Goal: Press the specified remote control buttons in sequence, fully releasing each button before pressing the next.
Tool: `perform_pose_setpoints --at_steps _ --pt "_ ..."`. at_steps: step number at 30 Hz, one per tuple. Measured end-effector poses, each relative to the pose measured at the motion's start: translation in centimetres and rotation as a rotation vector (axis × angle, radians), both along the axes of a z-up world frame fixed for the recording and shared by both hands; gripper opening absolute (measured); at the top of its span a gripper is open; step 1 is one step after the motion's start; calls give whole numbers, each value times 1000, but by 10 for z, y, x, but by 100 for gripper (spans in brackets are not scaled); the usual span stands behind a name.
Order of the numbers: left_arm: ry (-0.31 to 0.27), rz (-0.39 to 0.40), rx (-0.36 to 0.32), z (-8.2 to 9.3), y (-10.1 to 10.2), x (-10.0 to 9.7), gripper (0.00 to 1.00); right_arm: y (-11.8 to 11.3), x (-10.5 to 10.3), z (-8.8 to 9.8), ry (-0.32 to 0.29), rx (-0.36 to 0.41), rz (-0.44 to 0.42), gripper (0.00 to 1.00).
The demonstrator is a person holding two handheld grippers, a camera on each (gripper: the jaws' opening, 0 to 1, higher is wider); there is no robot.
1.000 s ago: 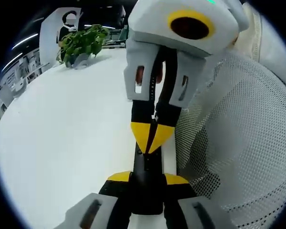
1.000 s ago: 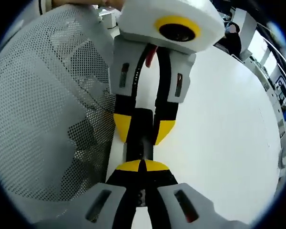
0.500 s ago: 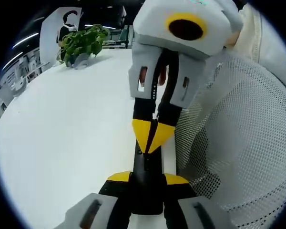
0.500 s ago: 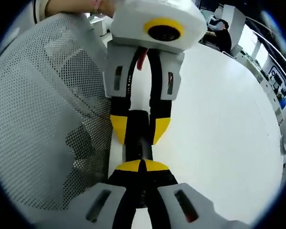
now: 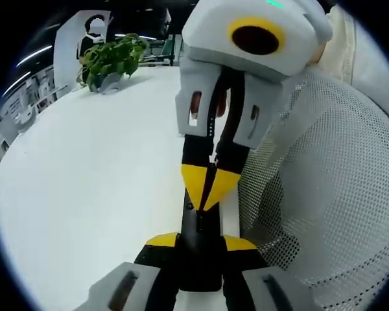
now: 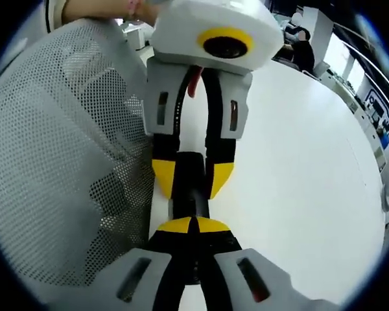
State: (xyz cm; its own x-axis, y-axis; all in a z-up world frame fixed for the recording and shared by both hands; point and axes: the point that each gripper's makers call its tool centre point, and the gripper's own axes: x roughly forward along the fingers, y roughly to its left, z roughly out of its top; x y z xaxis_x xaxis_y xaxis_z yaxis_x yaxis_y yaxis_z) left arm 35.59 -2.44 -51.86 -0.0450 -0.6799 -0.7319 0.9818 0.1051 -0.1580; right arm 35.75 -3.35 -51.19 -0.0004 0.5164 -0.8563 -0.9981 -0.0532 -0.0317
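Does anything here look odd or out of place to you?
Nothing looks spilled or broken. The dark remote isn't lying on the white table: the left gripper clamps it across its sides, while the right gripper presses its closed tips down onto it. White mesh fabric hangs close beside them.

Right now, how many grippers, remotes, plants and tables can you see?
Grippers: 2 (left gripper, right gripper)
Remote control: 1
Potted plant: 1
White table: 1
Total: 5
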Motion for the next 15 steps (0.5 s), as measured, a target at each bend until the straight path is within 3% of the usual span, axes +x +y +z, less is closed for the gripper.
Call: perform_pose_setpoints --at_steps 3,7,12,15 --pt "-2 -1 -1 0 0 0 24 8 -2 0 5 14 10 0" --pt "1 2 -2 1 0 0 24 9 -1 -1 -81 -71 67 0" --pt "0 2 -3 0 0 0 24 10 2 -1 -48 -98 16 0" --pt "0 1 -5 1 0 0 24 9 1 -1 -42 -114 60 0"
